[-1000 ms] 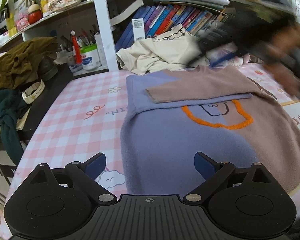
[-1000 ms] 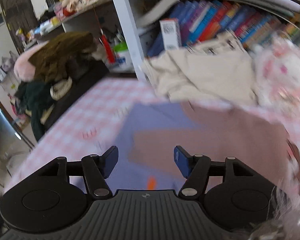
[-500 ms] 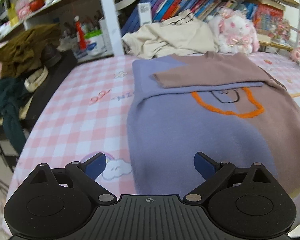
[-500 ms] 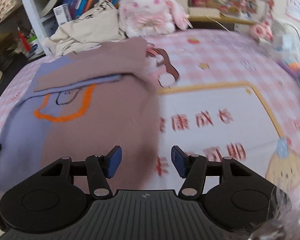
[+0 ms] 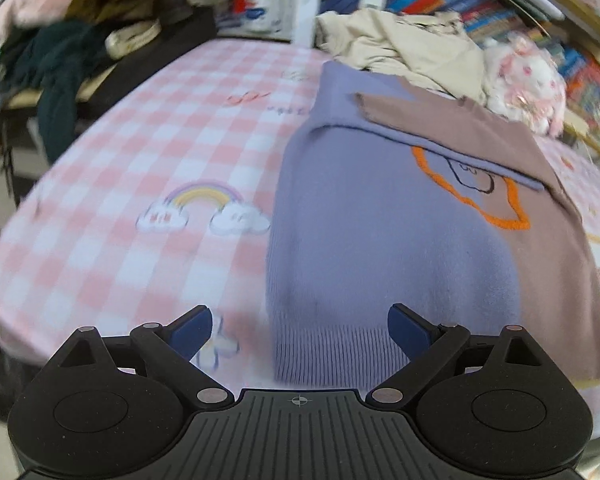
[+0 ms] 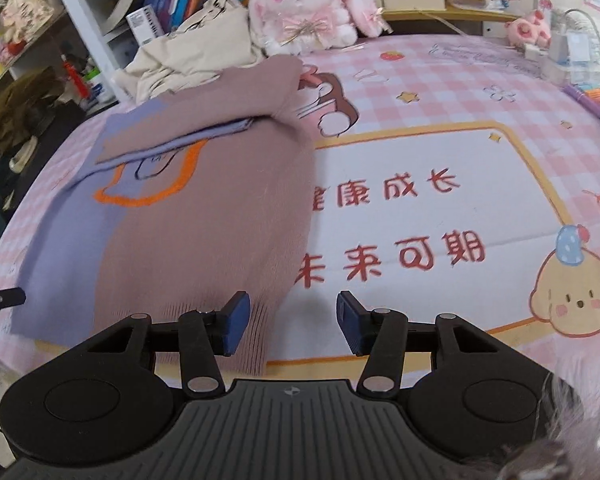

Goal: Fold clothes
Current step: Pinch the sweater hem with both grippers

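I have both tools poised over the near hem of the sweater (image 5: 384,248), which lies flat on the pink checked bench (image 5: 148,168), half lilac and half mauve, with its sleeves already folded across the chest above the orange outline. My left tool (image 5: 299,330) stands wide, nothing between its pads, straddling the lilac corner of the ribbed hem without pressing on it. My right tool (image 6: 293,322) is narrower and its jaws are closing; its left pad sits over the mauve corner of the hem (image 6: 240,332), the other over bare cloth print, and I cannot see that either pad grips yet.

I judge the step in hand to be taking hold of the two bottom corners, ready for the fold that brings the hem up toward the collar. The next move calls for lowering each tool until a pad slides under the ribbing, pinching both layers, then lifting both corners evenly so the sleeves stay put.
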